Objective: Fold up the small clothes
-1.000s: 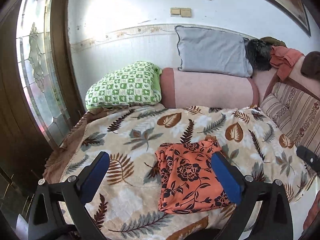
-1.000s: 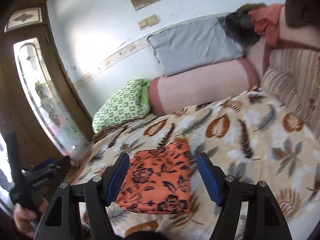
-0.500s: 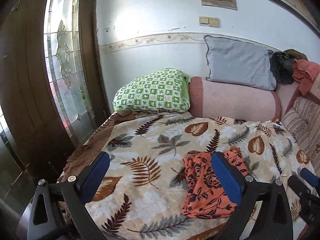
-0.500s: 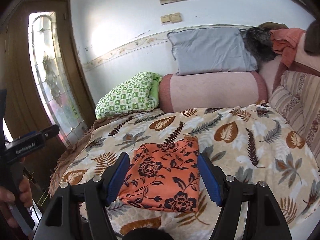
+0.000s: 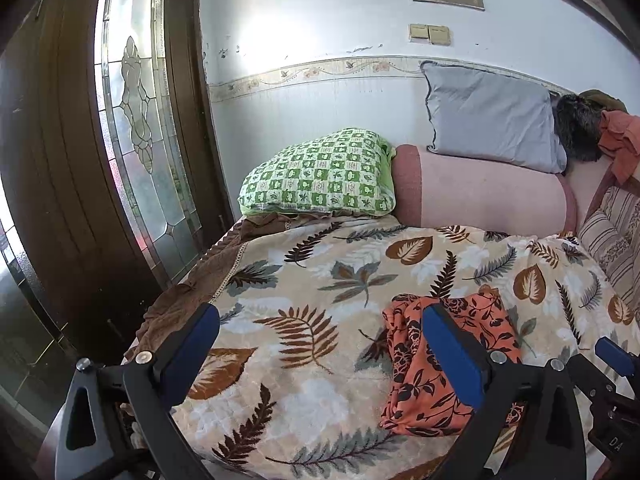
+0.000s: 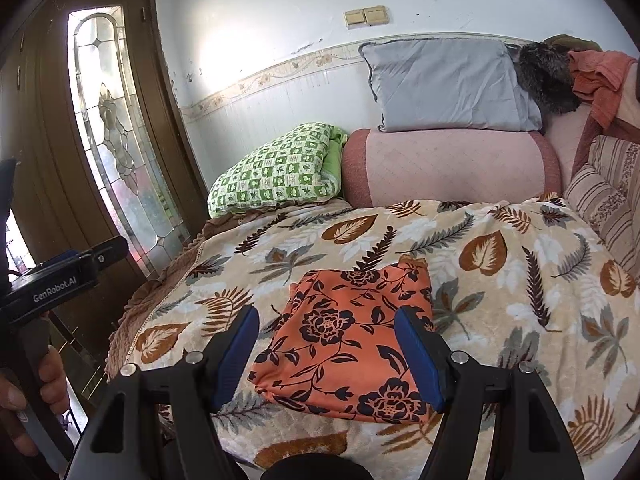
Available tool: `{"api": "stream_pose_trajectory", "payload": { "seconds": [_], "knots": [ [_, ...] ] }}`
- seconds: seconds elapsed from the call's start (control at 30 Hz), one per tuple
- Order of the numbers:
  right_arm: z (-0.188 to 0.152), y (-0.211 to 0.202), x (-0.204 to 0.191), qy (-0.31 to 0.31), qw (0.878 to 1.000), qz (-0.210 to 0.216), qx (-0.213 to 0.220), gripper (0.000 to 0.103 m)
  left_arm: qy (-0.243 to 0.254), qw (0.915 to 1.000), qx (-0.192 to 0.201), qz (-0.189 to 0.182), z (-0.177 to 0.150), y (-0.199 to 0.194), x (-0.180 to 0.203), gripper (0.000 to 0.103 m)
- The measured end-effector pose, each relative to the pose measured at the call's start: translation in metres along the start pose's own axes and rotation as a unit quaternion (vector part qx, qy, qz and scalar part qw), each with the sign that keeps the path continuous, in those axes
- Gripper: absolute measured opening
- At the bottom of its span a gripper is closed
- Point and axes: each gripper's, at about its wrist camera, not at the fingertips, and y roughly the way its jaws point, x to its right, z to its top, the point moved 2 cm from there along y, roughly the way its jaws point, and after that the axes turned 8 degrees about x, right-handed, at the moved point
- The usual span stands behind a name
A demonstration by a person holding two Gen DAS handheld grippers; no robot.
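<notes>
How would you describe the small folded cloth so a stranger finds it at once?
Look at the leaf-patterned blanket covering the bed. Near its front edge lies the folded cloth, a flat rectangle. It alone is orange with dark flowers, unlike the blanket's beige background.

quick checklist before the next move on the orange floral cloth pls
1. Right gripper open, nothing held: ok.
2. Left gripper open, nothing held: ok.
3. Orange floral cloth folded in a flat packet on the leaf blanket: ok.
4. Cloth lined up between the right gripper's fingers: ok.
5. Blanket around the cloth free of other loose items: ok.
6. Layers inside the fold lying even: cannot tell.
</notes>
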Motion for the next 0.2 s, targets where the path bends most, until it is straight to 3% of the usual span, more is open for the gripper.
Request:
{"api": "stream_pose_trajectory", "payload": {
  "seconds": [0.1, 0.2],
  "knots": [
    [-0.001, 0.004, 0.003, 0.005, 1.0, 0.004, -0.004, 0.074, -0.017, 0.9994, -0.005, -0.03, -0.004, 0.004, -0.002, 0.101],
    [-0.002, 0.01, 0.014, 0.006, 1.0, -0.004, -0.002, 0.074, -0.025, 0.9991, -0.018, -0.03, -0.011, 0.021, -0.004, 0.103]
  ]
}}
